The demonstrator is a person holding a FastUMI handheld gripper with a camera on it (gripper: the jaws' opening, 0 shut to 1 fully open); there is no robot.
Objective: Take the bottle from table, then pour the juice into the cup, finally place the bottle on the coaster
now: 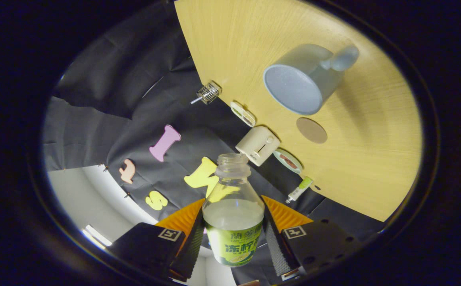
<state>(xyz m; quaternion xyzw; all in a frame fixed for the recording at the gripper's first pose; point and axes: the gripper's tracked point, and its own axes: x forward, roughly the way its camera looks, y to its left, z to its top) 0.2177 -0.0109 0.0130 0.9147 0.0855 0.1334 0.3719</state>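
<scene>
Between the fingers [233, 234] sits the bottle [233, 214], clamped on both sides at its labelled body, cap off and juice about halfway up, so the open neck is free to pour. Beyond it the counter [373, 159] appears rolled steeply, which suggests the hand has tipped the gripper sideways, the bottle's mouth still well short of the cup [301, 81]. The cup stands just beside the round coaster [311, 130], kept bare, I judge, to receive the bottle afterwards.
</scene>
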